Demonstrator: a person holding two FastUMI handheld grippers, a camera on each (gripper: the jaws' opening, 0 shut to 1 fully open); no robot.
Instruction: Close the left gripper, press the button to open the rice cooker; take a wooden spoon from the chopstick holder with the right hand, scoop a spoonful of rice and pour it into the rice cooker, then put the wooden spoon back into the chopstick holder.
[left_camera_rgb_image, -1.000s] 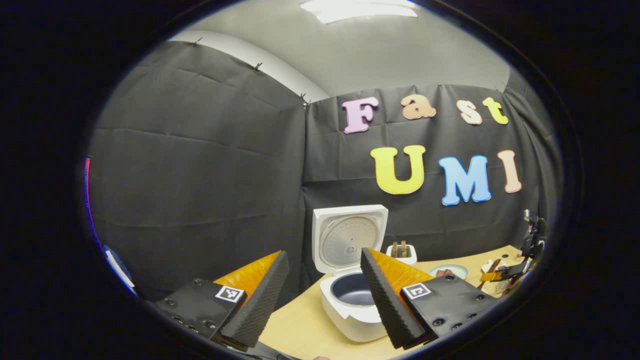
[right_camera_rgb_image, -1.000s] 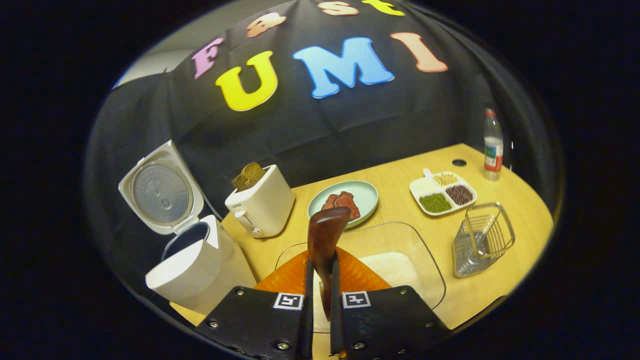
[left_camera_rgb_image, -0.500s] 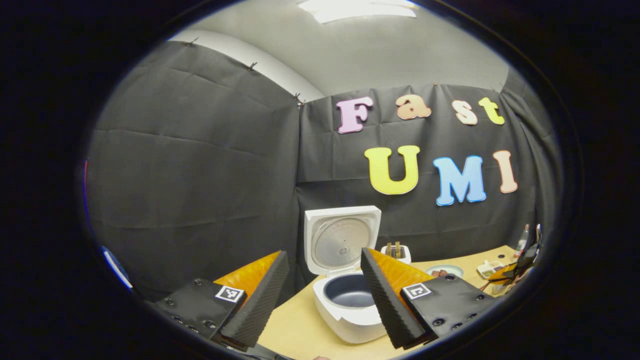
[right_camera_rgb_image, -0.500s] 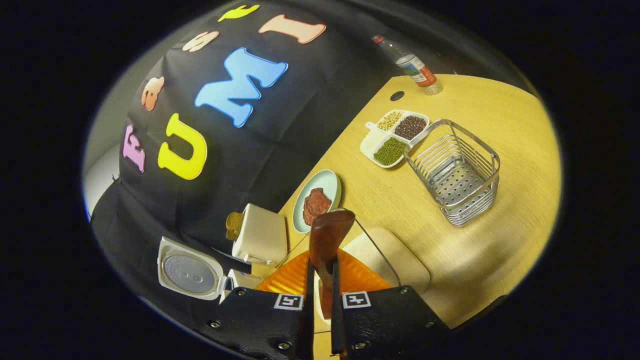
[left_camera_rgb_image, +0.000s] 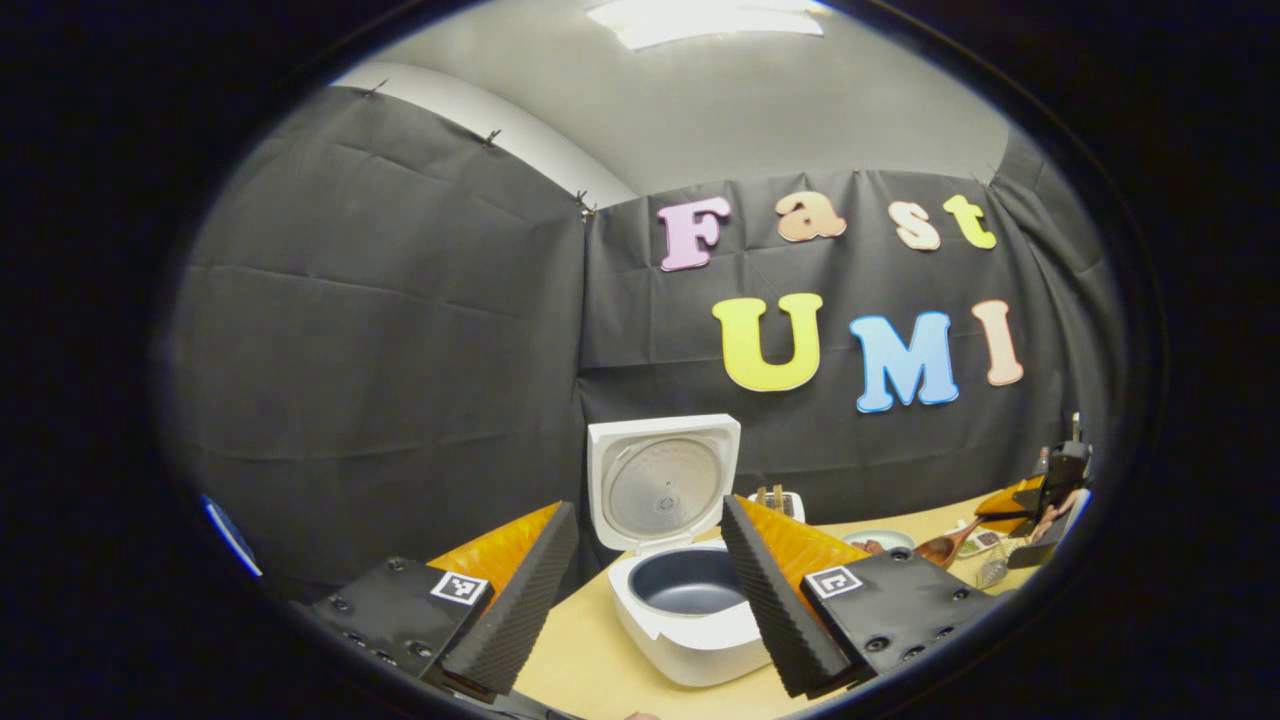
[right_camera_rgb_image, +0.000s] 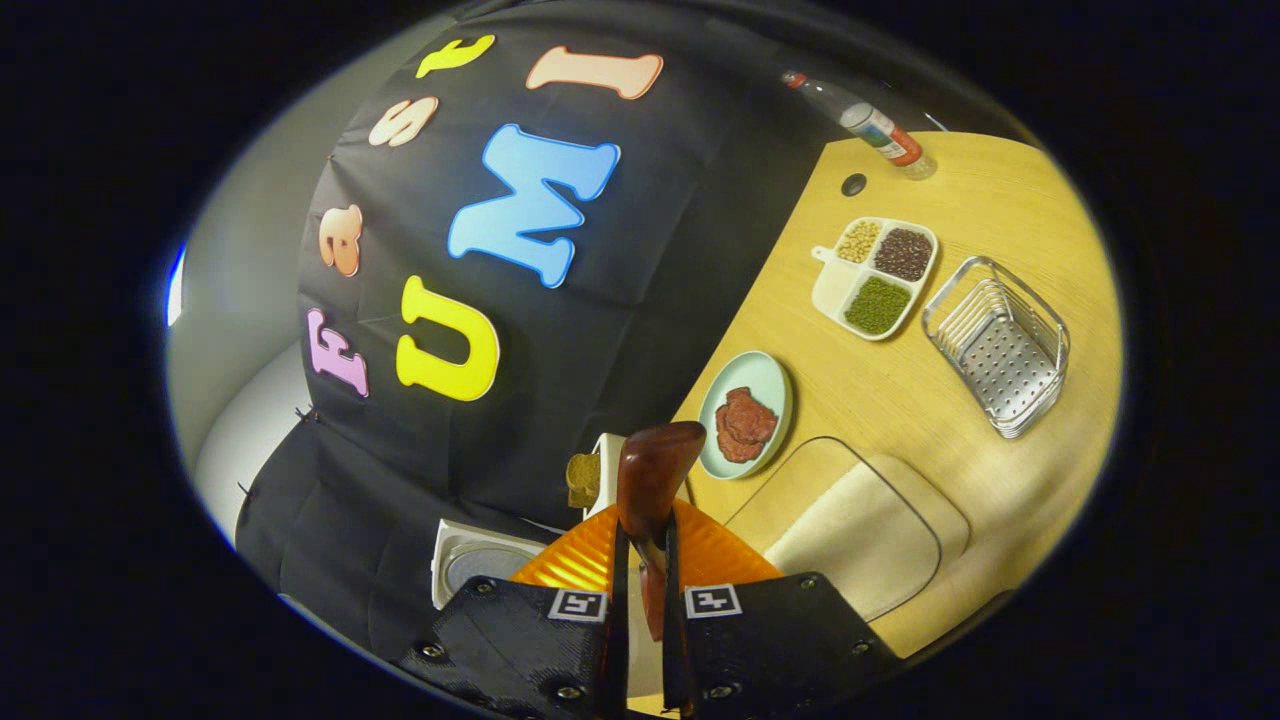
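Observation:
My right gripper (right_camera_rgb_image: 640, 585) is shut on the dark wooden spoon (right_camera_rgb_image: 651, 470), which sticks out forward between its fingers. The view is rolled steeply over the table. The glass tray of white rice (right_camera_rgb_image: 850, 520) lies just right of the spoon. The wire chopstick holder (right_camera_rgb_image: 1000, 345) stands farther right. A corner of the white rice cooker's raised lid (right_camera_rgb_image: 475, 560) peeks out at lower left. In the left gripper view the rice cooker (left_camera_rgb_image: 690, 620) stands open, lid (left_camera_rgb_image: 660, 480) upright, dark pot showing. My left gripper (left_camera_rgb_image: 648, 510) hangs open in front of it, holding nothing. Far right, the right gripper (left_camera_rgb_image: 1045, 495) carries the spoon (left_camera_rgb_image: 945, 548).
A white toaster (right_camera_rgb_image: 597, 470) with bread stands behind the spoon. A pale green plate (right_camera_rgb_image: 770, 380) holds red meat. A divided dish (right_camera_rgb_image: 828, 290) holds beans, and a bottle (right_camera_rgb_image: 870, 120) lies toward the table's far corner. The black cloth wall borders the wooden table (right_camera_rgb_image: 1000, 200).
The right gripper has rolled far over and swung left with the spoon; the tray and holder slid right in its view. The left gripper view drifted slightly; its gripper stayed open.

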